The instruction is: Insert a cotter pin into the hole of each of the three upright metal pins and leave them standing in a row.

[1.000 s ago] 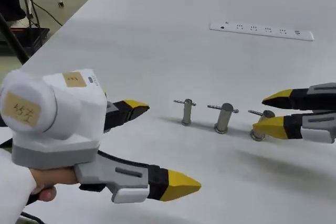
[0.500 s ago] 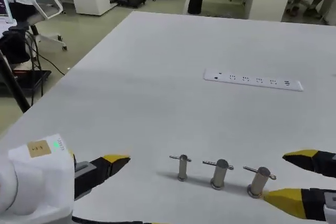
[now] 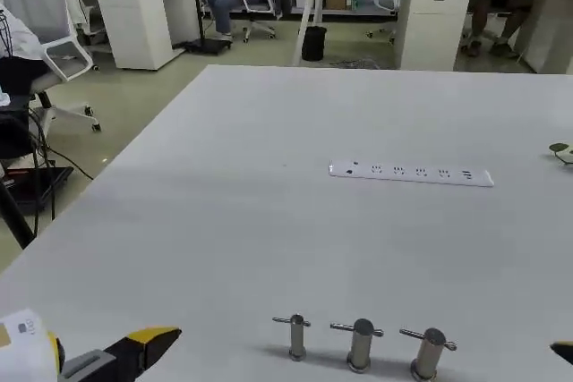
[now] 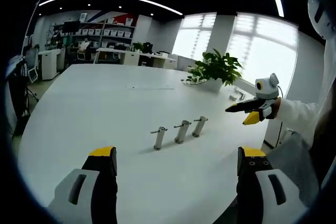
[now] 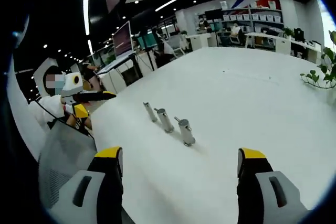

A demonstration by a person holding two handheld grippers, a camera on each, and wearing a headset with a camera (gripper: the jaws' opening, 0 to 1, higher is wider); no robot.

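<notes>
The yellow-tipped black left hand-held gripper (image 3: 148,343) pokes in at the head view's bottom left; its own view shows the jaws wide apart, holding nothing. Along the bottom centre, three short silvery upright metal pins (image 3: 360,344) stand in a row on the white tabletop (image 3: 224,221), each on a flared foot with a thin cotter pin (image 3: 286,320) crosswise through its top. A long white power strip (image 3: 410,173) lies mid-frame, well beyond them. The right hand-held gripper (image 5: 180,155) is likewise spread and empty

your three upright grey metal pins (image 3: 361,346) look satin-dull; the smooth white worktop (image 3: 224,221) under them is matt.
</notes>
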